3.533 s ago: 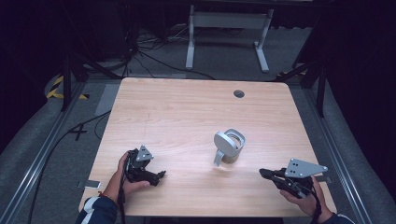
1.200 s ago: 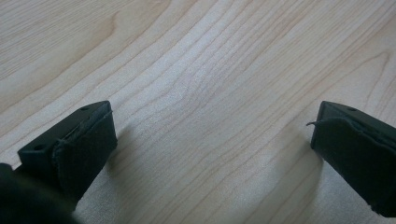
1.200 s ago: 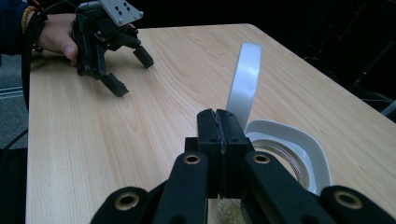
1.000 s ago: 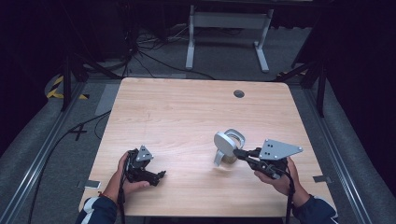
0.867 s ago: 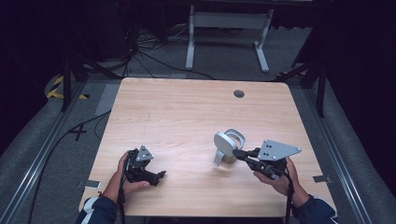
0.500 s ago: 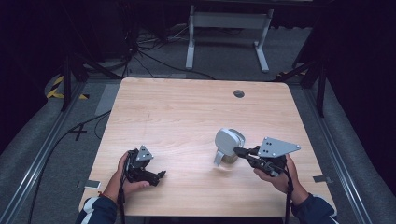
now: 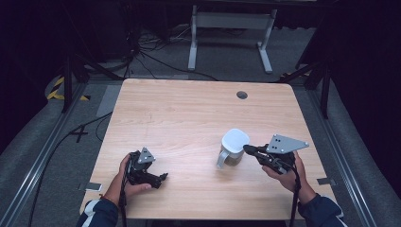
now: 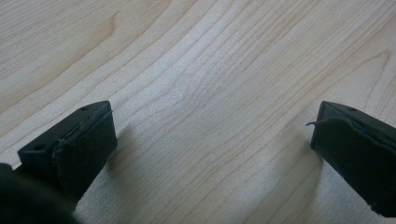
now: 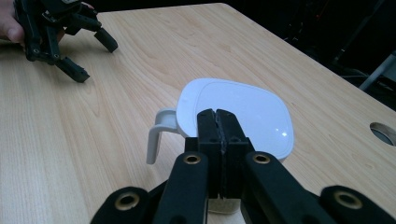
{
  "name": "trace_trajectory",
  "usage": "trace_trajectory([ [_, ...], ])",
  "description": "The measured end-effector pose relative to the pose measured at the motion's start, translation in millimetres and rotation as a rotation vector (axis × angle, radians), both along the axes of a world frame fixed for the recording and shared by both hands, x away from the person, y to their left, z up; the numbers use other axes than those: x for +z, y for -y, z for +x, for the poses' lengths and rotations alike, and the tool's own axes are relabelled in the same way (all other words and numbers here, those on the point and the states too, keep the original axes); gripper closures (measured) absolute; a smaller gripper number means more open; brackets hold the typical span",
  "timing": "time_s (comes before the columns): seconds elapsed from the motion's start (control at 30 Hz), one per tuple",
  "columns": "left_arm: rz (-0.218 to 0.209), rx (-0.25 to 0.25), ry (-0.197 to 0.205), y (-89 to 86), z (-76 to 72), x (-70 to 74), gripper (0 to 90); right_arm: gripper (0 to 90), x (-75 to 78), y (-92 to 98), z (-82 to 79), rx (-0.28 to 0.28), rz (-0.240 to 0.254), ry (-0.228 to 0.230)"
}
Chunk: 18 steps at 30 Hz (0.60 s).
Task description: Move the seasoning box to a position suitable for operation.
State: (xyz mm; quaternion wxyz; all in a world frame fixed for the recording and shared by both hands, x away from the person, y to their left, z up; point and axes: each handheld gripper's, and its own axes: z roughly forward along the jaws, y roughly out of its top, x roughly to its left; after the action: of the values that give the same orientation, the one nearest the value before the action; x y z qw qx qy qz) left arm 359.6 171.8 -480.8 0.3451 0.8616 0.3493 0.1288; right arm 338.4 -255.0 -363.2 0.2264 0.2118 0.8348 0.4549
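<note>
Since three and a half seconds ago the right claw [image 7: 248,149] has travelled from the desk's near right corner inward to the white jug [image 7: 232,147], and its tips now sit at the jug's right side, level with the lid. Over the last second the jug has also gone from leaning with its mouth showing to standing upright with its white lid [image 9: 236,115] on top. From the right gripper view, the right claw [image 9: 217,117] has its two black jaws pressed flat together with nothing between them, their tips lying over the near edge of the lid; whether they touch it cannot be told. The jug's handle [image 9: 157,134] sticks out to the left of those jaws, on the side facing the other hand.

Well apart from the jug, the left claw [image 7: 162,178] rests low on the desk [image 7: 189,113] in the person's left hand [image 7: 126,177], where it was before. In the left gripper view its jaws stand wide apart with bare wood grain between them. A round cable hole [image 7: 242,94] sits in the desk far beyond the right claw, near the back edge.
</note>
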Motion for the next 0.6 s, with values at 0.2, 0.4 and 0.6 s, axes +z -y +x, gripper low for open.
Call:
trace_trajectory([
  [0.2,0.000,0.000,0.000,0.0,0.0,0.0,0.4,89.9,0.9,3.9,-0.1,-0.010,-0.008,0.003],
  [0.4,0.002,-0.003,-0.005,-0.3,0.1,0.4,0.4,89.9,2.7,9.1,-0.8,-0.019,-0.018,0.013],
  [0.6,0.002,-0.004,-0.004,-0.3,0.2,0.4,0.4,89.9,7.2,15.3,-4.1,-0.025,-0.032,0.015],
])
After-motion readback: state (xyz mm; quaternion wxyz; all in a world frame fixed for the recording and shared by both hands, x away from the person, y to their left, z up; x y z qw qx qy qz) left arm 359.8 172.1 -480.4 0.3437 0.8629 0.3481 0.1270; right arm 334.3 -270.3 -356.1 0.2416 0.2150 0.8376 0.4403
